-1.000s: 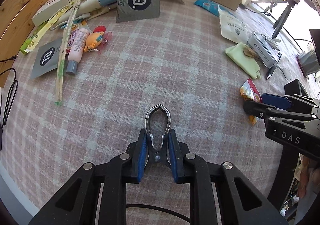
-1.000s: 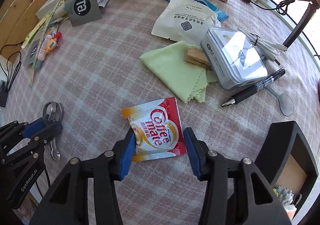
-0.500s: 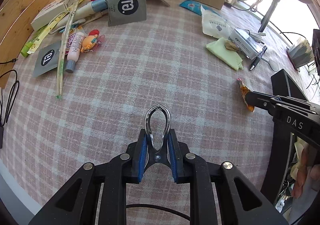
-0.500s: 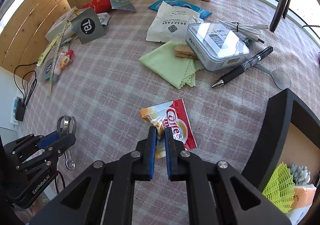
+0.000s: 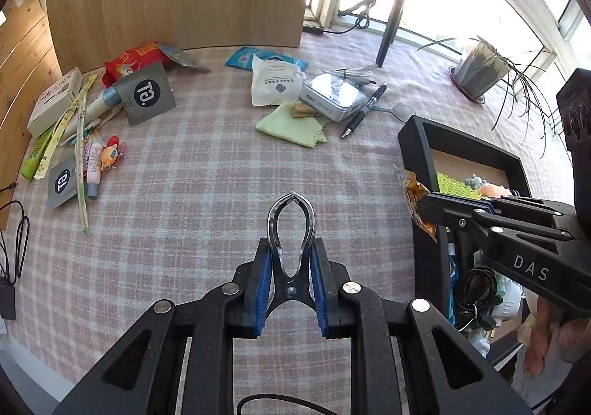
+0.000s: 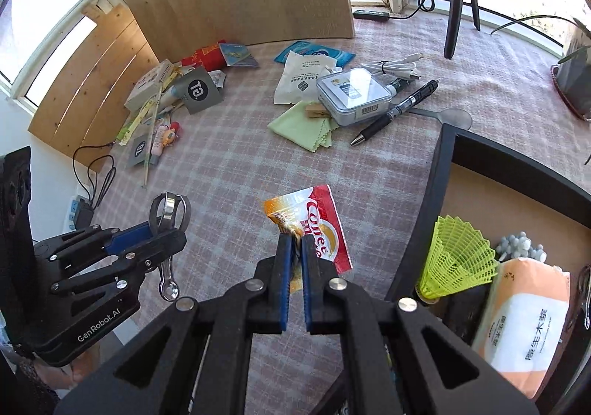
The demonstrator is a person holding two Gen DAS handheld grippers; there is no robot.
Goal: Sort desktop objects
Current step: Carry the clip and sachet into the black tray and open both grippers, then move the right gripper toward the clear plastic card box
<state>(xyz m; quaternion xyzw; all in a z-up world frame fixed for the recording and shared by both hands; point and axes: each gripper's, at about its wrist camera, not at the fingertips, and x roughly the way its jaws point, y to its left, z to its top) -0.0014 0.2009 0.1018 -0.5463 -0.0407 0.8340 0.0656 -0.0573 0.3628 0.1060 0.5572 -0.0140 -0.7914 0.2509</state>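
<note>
The right gripper [image 6: 293,269] is pinching a creamer packet [image 6: 319,230] by its crumpled lower corner, its blue pads nearly meeting on the foil, and the packet is hanging clear above the checked tablecloth [image 6: 236,171] with its long axis running up and away from the fingers, tilting slightly to the right. The relation that is counting now is sideways: the black bin [image 6: 439,171] is lying just to the right of the packet, its near wall standing between the packet and the open compartment where a yellow-green shuttlecock [image 6: 456,256] and a pack of tissues [image 6: 524,319] are already sitting. From the left camera the packet [image 5: 415,199] is appearing to overlap the bin's [image 5: 413,141] wall, though the fisheye is making it hard to say whether it is over the rim yet. The left gripper [image 5: 291,274] is farther from the bin, closed on a metal clip tool [image 5: 291,226] (possibly a nail clipper or small tongs) with its loop pointing forward, so the right hand is looking like the one to release first.
</note>
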